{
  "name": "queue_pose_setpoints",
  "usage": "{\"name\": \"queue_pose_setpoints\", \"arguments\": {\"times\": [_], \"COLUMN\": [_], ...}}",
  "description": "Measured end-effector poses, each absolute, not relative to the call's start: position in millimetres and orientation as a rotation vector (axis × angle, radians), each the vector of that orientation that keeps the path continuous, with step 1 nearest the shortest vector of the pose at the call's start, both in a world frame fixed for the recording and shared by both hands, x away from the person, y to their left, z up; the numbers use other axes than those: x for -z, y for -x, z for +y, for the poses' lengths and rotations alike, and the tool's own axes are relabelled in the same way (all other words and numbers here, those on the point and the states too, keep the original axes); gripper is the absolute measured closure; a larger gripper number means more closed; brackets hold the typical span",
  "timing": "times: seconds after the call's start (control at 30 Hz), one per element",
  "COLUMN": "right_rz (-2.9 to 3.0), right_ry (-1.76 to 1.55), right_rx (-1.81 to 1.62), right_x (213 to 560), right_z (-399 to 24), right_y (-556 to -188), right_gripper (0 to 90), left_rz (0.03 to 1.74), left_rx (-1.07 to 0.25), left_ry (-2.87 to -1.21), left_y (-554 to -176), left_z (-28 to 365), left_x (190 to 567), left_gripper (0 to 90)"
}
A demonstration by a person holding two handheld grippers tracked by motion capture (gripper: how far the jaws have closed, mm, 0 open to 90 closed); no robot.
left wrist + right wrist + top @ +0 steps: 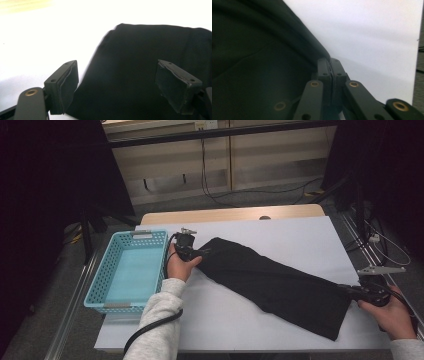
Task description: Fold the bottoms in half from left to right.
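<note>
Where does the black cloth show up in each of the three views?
High view: black cloth lies slantwise across the table's middle, from the left gripper to the right gripper.
Left gripper view: centre and right, between the open jaws.
Right gripper view: left half.
Shared landmark: white table cover.

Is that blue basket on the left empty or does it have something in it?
Empty. The high view shows the blue basket's bare bottom; the black cloth lies outside it on the table.

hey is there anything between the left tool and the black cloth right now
Nothing visible. The left tool stands open right at the end of the black cloth, whose fabric already lies between its pads, with no other object between them.
</note>
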State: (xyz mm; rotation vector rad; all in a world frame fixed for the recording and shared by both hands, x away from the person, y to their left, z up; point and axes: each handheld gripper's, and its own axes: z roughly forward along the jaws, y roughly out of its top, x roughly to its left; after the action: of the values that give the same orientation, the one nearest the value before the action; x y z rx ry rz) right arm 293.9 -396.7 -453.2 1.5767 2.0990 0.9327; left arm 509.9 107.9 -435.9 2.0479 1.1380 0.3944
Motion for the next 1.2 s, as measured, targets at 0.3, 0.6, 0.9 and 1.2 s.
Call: {"name": "queue_pose_setpoints", "arguments": {"times": [0.3,0.6,0.9,1.2], "right_rz": [2.095,2.167,2.210,2.248], "right_ry": [-1.475,-1.371,-1.323,-1.263], "right_rx": [-1.014,-1.110,-1.112,-1.117], "right_x": [445.0,439.7,443.5,445.6], "right_z": [-375.2,-337.0,-321.2,-308.6], "right_y": [-301.8,-307.4,-308.0,-306.8], "right_gripper": [55.3,43.9,41.6,37.7], "left_rz": [1.160,1.172,1.190,1.261], "left_rx": [-0.437,-0.407,-0.246,-0.361], "left_ry": [-2.076,-2.095,-2.078,-1.979], "left_y": [-533.3,-543.0,-542.4,-547.9], "left_z": [107.5,111.0,102.4,121.1], "left_x": [450.4,460.0,456.1,445.0], "left_gripper": [21.5,34.1,86.4,86.5]}}
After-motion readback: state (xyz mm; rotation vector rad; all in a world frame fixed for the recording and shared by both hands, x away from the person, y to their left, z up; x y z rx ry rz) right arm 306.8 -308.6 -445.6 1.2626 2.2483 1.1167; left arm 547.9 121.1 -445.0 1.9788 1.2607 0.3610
